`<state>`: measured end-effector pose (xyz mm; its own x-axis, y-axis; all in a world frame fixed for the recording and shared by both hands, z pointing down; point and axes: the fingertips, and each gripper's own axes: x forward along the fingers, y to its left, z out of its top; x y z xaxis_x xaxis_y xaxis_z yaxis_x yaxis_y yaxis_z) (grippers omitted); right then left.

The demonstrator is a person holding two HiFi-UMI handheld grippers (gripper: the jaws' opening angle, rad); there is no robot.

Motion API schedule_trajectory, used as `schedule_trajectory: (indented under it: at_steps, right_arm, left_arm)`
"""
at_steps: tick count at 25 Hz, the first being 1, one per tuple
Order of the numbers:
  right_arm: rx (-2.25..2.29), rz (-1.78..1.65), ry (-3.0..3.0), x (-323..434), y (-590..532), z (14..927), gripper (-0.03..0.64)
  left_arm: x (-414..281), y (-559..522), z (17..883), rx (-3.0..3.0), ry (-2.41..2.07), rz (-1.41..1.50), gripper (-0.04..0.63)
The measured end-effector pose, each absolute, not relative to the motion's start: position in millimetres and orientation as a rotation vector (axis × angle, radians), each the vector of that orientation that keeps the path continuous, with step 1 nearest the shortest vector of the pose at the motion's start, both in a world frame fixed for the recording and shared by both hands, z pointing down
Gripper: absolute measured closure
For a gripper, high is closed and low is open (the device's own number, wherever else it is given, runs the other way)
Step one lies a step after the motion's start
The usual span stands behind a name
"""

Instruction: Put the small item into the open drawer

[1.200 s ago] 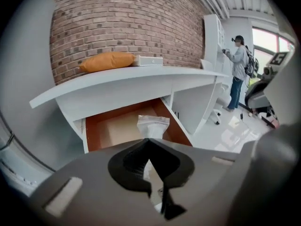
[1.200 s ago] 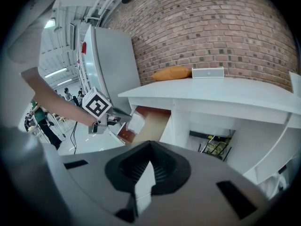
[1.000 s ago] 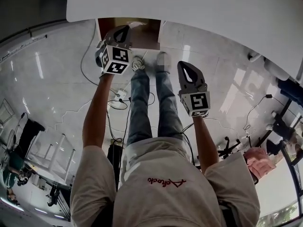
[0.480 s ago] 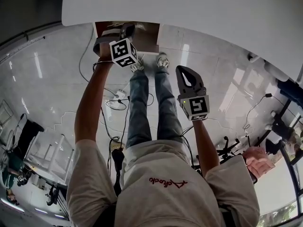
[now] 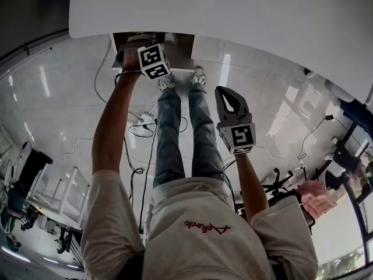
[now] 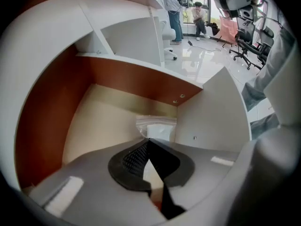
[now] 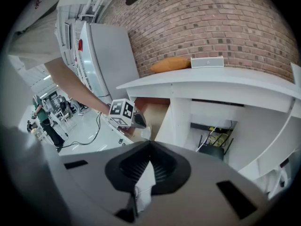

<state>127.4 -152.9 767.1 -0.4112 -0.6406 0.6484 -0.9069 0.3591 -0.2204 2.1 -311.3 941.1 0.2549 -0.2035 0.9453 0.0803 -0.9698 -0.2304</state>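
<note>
Your left tool point(image 6: 148, 140) holds the small item point(image 6: 156, 126), judged a light, limp, slippery pouch, pinched by its near edge inside the open drawer point(image 6: 136, 81), at its back corner; your right tool point(image 7: 150, 143) is closed and empty.

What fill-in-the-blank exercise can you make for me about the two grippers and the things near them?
1. The left gripper reaches into the open ___.
2. Its fingers are shut on a small clear ___.
3. The right gripper is shut and holds ___.
Missing words: drawer; bag; nothing.
</note>
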Motion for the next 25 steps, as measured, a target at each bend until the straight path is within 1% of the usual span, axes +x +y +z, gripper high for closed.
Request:
schedule_trajectory:
  at_steps: [10,15,25]
  right_arm:
    - [1.367,0.787,-2.144,136,-151,775,0.604]
    - [1.353,0.807,-2.124,136,-153,774,0.604]
    - [1.353,0.772,-2.16,123,-148,772,0.604]
  left_arm:
    - [6,-317,956,-2.332,0.149,-1.772,0.584]
    - [7,-326,948,-2.377,0.191,-1.75,0.534]
    - [8,-321,922,-2.426,0.342,-1.639,0.532]
